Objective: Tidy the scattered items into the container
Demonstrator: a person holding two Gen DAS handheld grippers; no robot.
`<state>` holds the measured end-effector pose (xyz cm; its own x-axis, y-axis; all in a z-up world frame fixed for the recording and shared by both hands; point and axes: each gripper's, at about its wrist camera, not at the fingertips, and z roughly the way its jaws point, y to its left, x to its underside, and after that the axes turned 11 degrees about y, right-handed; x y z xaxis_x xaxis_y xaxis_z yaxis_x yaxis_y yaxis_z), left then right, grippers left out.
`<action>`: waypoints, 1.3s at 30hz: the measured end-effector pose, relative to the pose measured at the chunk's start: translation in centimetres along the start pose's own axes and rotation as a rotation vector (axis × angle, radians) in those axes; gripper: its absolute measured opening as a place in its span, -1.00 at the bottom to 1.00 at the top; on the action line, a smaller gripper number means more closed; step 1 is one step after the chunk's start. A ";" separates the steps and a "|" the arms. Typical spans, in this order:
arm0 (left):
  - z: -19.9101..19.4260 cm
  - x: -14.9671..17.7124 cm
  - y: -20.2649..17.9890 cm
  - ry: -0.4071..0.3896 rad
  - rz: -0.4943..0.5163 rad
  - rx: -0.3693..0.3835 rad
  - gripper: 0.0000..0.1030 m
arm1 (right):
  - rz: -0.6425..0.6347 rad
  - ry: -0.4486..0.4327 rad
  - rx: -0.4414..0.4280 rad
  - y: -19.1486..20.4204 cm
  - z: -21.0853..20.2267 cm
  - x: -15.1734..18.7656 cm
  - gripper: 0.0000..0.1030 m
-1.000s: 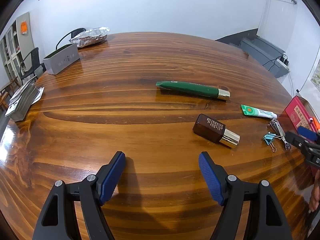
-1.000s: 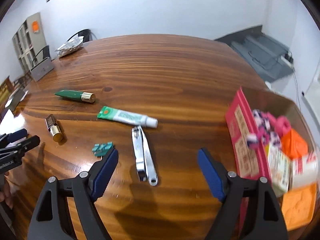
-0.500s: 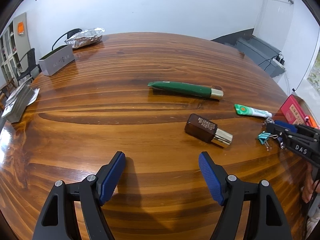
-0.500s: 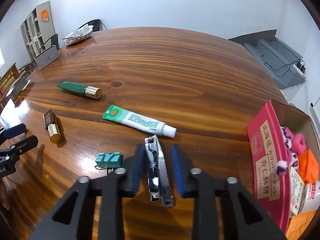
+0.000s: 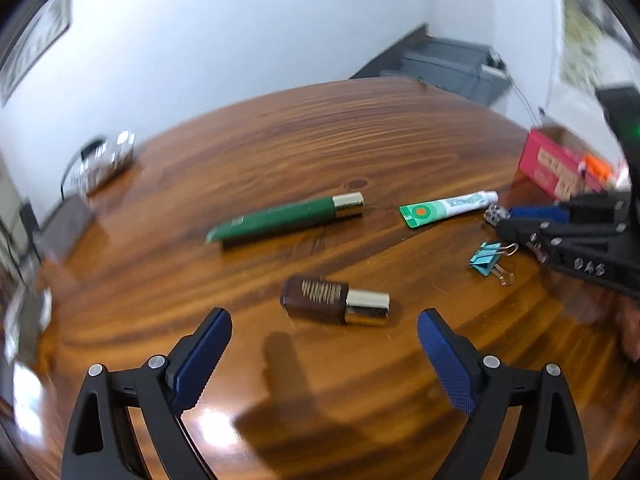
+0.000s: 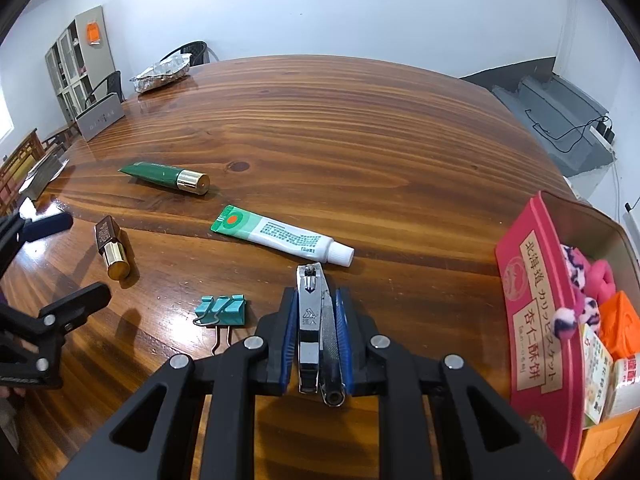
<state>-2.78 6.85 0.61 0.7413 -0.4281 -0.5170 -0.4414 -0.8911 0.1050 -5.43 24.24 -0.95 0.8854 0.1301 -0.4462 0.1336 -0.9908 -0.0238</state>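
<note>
**Entry: nail clipper gripped, brown bottle ahead**

Since a second ago my right gripper point(image 6: 316, 344) has clamped the nail clipper point(image 6: 310, 320), lying on the desk point(image 6: 360, 140). My left gripper point(image 5: 324, 360) is opening, empty, nearer the brown bottle point(image 5: 334, 306). Only the right view shows the red container's point(image 6: 532, 300) contents (left view blurred).

Wooden table point(image 6: 360, 128) with tubes point(image 6: 280, 236), clips point(image 6: 220, 310)

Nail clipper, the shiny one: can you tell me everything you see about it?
The nail clipper looks like polished silver metal, with a flat lever on top bearing a small stamped mark and a ridged file alongside. It lies on the wooden table, pointing away toward the white toothpaste tube without touching it. The right gripper is shut on it, blue pads pressing both long sides.
</note>
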 end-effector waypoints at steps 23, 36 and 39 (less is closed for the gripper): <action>0.6 -1.1 0.4 -0.009 -0.091 -0.076 0.22 | 0.058 -0.052 -0.051 -0.7 -1.3 0.0 -0.64; -1.3 -0.6 -0.2 -0.057 -0.117 -0.098 0.22 | 0.114 -0.125 -0.080 -1.6 -3.5 0.0 -0.64; -1.8 -0.5 -0.5 -0.065 -0.122 -0.087 0.22 | 0.129 -0.146 -0.093 -2.0 -4.2 0.1 -0.64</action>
<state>-1.97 7.26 2.33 0.7508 -0.3080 -0.5843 -0.3029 -0.9467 0.1098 -3.76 26.36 2.83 0.8251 -0.0109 -0.5648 0.0701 -0.9901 0.1215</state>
